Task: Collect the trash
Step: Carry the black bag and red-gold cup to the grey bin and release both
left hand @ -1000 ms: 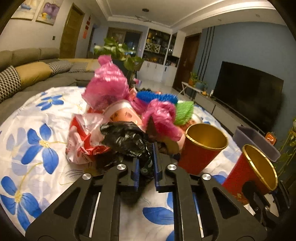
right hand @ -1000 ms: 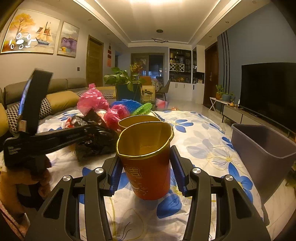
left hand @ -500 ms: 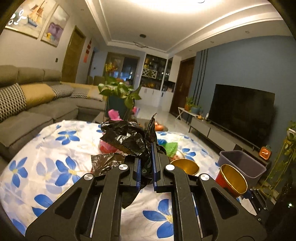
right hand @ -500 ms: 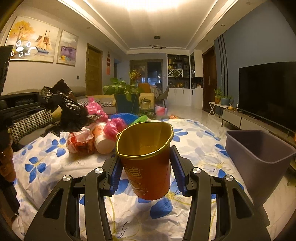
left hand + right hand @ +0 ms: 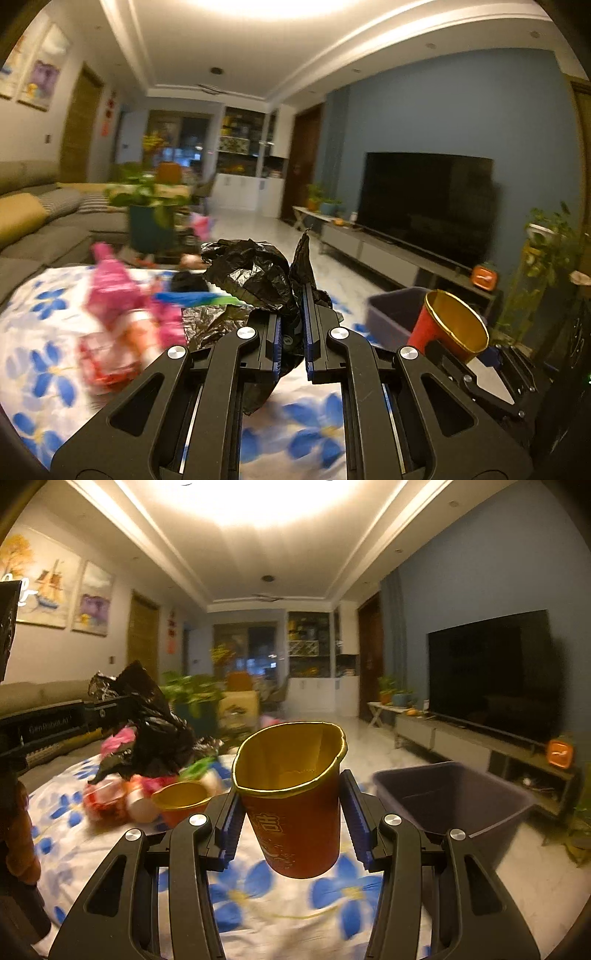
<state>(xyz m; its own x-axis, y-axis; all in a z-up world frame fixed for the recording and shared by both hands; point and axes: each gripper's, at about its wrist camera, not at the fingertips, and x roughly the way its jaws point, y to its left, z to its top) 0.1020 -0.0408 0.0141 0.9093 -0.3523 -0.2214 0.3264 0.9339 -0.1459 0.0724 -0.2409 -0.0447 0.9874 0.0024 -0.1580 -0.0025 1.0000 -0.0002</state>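
My left gripper (image 5: 291, 325) is shut on a crumpled black plastic bag (image 5: 251, 273), which hangs above the flowered table. The same black bag (image 5: 151, 720) shows at the left of the right wrist view, held in the air by the left gripper (image 5: 110, 705). My right gripper (image 5: 290, 805) is shut on a red paper cup with a gold inside (image 5: 295, 812), its rim squeezed oval, lifted off the table. That red cup (image 5: 448, 328) appears at the right of the left wrist view. A grey bin (image 5: 454, 801) stands to the right, beyond the table's edge.
On the flowered tablecloth (image 5: 258, 904) lie pink and red bags (image 5: 118, 295) and a second red and gold cup (image 5: 181, 801). A potted plant (image 5: 192, 698) stands behind the pile. A sofa is at the left, a TV (image 5: 491, 672) on a low stand at the right.
Both grippers rose off the table with their loads. The black bag came up out of the trash pile. Both views swung toward the right, and the grey bin now sits closer.
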